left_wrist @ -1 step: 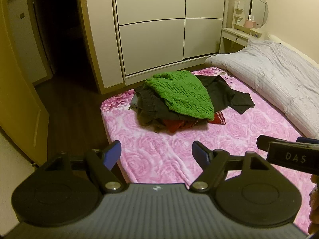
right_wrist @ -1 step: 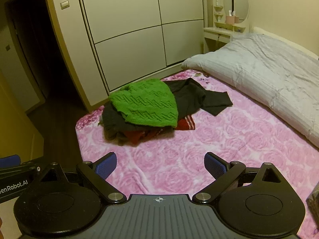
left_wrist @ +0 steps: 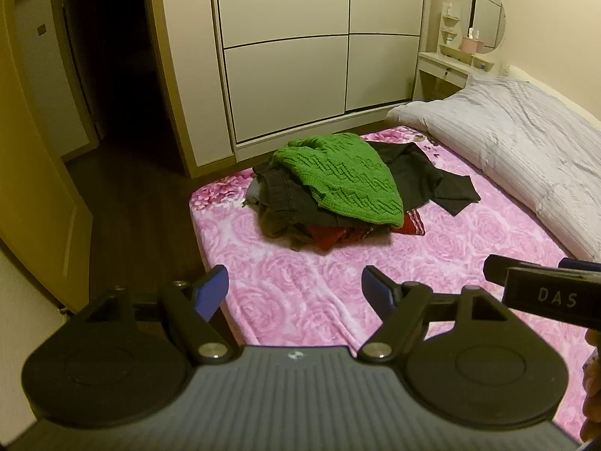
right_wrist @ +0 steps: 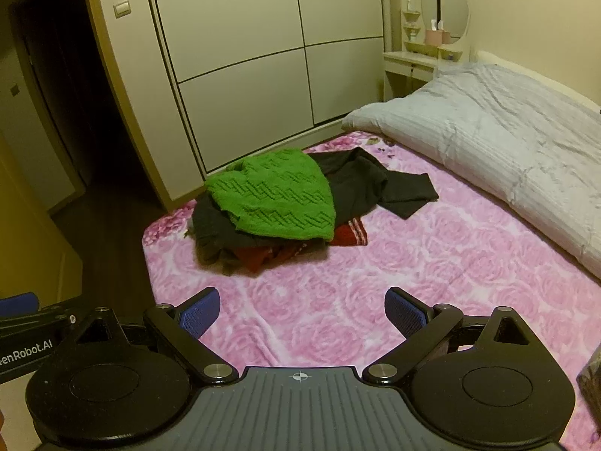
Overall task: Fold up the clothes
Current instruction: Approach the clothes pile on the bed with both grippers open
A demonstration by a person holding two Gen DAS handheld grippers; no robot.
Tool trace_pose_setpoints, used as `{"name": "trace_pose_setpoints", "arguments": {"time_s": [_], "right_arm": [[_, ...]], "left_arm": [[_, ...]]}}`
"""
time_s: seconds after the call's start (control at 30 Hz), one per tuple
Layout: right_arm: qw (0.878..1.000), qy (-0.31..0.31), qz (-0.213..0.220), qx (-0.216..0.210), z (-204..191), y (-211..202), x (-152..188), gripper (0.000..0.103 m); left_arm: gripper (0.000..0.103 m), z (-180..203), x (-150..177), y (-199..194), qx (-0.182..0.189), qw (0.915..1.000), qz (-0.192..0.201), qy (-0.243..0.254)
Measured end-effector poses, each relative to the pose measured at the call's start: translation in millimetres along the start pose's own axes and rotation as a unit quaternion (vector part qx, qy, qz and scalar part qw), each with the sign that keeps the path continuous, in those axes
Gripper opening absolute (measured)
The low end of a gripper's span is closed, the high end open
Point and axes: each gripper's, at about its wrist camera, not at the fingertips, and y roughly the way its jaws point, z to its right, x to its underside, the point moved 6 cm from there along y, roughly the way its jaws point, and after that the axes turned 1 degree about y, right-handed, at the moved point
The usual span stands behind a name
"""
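Left gripper: jaws spread wide, nothing between them, held over the near edge of the bed.
Right gripper: jaws spread, empty, over the pink rose blanket.
Pile of clothes: heaped on the blanket at 12 o'clock from both grippers, well apart from them.
Green knit sweater: on top of the pile.
Dark garments: under the sweater, one spreading toward 2 o'clock; a red piece pokes out underneath.
Grey duvet: along the bed at 2 o'clock.
Left view only: the right gripper's side at 3 o'clock, lettered "DAS".
Right view only: the left gripper's body at 9 o'clock, with a wall switch above.
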Motion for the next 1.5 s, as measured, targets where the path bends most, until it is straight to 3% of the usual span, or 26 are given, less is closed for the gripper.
{"name": "trace_pose_setpoints", "arguments": {"time_s": [1.5], "right_arm": [[1.000,0.011,-0.008,-0.014,4.2,15.1,-6.1,0.097]], "left_arm": [[0.075,-2.0,5.0,15.1,-0.008,0.9997,-0.022,0.006]]}}
